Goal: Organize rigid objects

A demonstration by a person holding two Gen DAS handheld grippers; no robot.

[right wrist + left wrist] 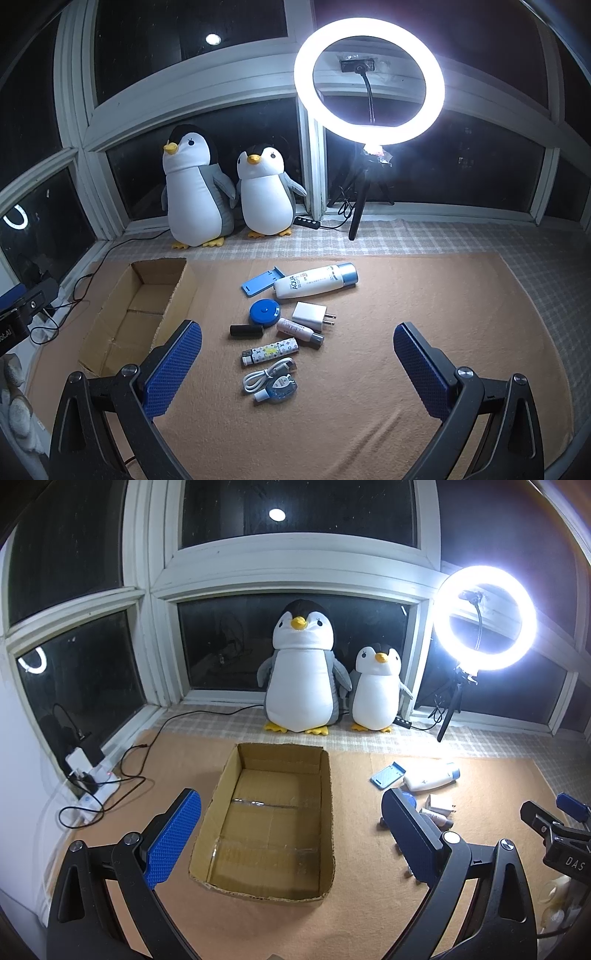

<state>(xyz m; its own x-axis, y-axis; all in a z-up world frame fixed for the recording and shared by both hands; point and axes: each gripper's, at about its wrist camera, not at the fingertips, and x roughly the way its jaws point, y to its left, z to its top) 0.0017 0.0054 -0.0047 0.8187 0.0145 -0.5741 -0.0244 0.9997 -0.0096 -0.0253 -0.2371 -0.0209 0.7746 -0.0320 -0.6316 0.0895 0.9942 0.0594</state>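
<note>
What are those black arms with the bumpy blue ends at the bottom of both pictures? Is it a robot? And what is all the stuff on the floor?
It is not a robot. A person holds two grabbing tools, one in each hand, and each tool has its own camera looking out between its blue jaws. One picture comes from the left gripper, the other from the right gripper. Both stand wide open and hold nothing.

On the orange mat there is an empty cardboard box. Beside it lie small things: a white bottle, a blue phone stand, a round blue tape measure, a white charger plug, a small black tube, a patterned lighter and a coiled white cable.

Two toy penguins sit by the window, next to a bright ring light.
</note>
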